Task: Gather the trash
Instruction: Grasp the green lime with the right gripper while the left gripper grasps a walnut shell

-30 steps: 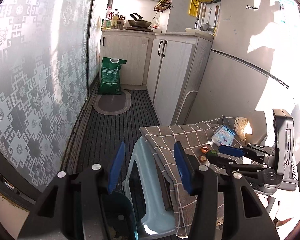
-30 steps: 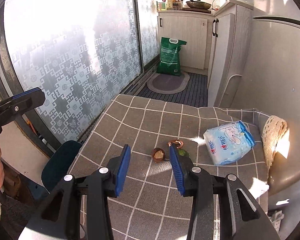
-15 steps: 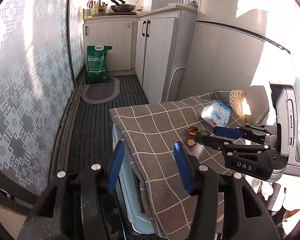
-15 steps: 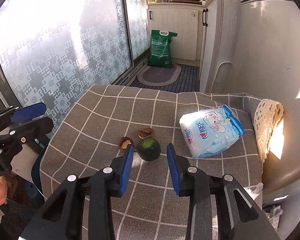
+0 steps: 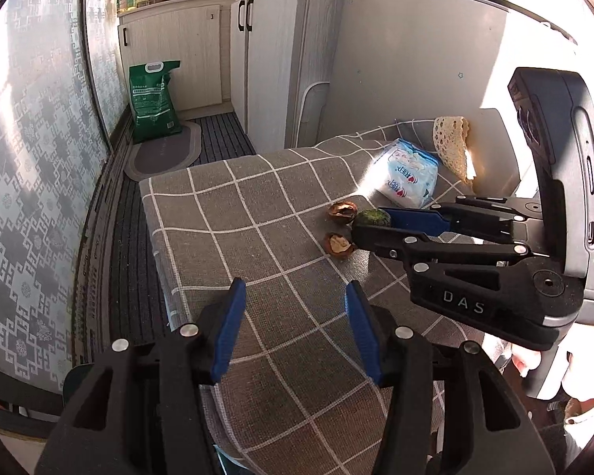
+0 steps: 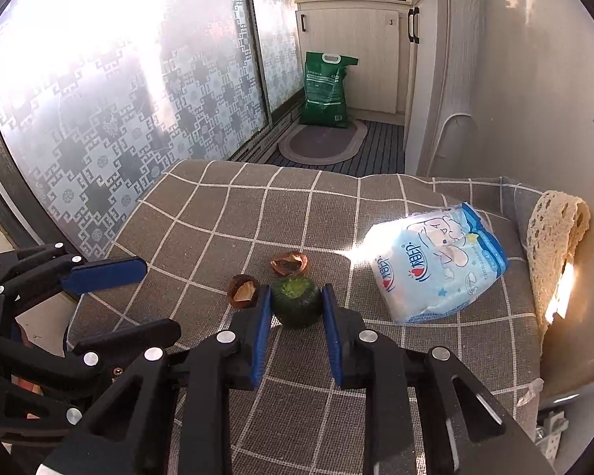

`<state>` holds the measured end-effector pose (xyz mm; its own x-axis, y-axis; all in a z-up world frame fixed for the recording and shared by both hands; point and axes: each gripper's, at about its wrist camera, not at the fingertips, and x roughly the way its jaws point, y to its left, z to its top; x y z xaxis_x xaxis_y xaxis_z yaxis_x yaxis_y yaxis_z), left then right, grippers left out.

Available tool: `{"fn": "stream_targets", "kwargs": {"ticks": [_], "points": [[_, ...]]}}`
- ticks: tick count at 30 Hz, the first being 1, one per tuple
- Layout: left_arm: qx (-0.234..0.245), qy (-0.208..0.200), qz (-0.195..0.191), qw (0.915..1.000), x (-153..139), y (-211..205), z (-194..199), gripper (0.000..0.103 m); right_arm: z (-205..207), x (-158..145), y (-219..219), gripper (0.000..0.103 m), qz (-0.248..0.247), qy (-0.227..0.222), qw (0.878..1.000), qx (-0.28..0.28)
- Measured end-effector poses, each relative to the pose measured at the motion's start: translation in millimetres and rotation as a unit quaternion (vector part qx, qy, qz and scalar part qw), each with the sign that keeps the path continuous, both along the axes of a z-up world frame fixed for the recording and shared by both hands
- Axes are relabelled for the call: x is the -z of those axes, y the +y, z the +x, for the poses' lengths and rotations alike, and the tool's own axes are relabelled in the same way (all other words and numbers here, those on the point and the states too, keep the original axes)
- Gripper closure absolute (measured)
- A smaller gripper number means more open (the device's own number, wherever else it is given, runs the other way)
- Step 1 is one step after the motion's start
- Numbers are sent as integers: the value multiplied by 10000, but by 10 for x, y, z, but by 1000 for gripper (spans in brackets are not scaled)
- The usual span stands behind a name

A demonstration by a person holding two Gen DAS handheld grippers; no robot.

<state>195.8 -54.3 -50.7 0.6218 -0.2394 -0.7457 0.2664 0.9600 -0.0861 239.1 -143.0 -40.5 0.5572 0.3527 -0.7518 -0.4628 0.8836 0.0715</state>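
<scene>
A round green fruit piece point(image 6: 296, 304) lies on the grey checked cloth point(image 6: 336, 206), with two brown shell pieces beside it, one to the left point(image 6: 242, 291) and one behind point(image 6: 289, 263). My right gripper point(image 6: 296, 308) has closed on the green piece, its blue pads touching both sides. In the left wrist view the green piece point(image 5: 372, 218) sits at the right gripper's tips point(image 5: 376, 223), next to the shells point(image 5: 339, 244) point(image 5: 342, 211). My left gripper point(image 5: 293, 308) is open and empty above the cloth's near edge.
A blue and white tissue pack point(image 6: 435, 265) lies right of the trash, and a cream lace cloth point(image 6: 554, 245) hangs by the white wall. A green sack point(image 6: 324, 91) and oval mat point(image 6: 322, 142) are on the floor by the cabinets. Frosted windows run along the left.
My right gripper moved forward over the cloth and closed its jaws around the green piece. My left gripper swung right and forward over the table's edge.
</scene>
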Motion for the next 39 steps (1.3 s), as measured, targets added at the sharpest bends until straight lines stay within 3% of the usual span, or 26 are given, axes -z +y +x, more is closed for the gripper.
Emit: {"fn": "stream_targets", "kwargs": {"ticks": [9, 22, 29, 34, 39], "points": [[72, 85, -37, 9999, 48, -145, 83, 48, -69, -217, -337, 78, 397, -94, 9989, 224], [45, -26, 393, 9992, 145, -462, 242, 55, -199, -343, -622, 78, 585, -189, 9977, 290], [-47, -27, 412, 9991, 141, -515, 326, 63, -236, -367, -722, 78, 619, -212, 9974, 294], [-129, -10, 462, 9988, 135, -547, 385, 81, -249, -387, -729, 78, 643, -234, 9973, 283], [-214, 33, 317, 9993, 127, -512, 406, 82, -273, -378, -713, 78, 602, -213, 9976, 271]]}}
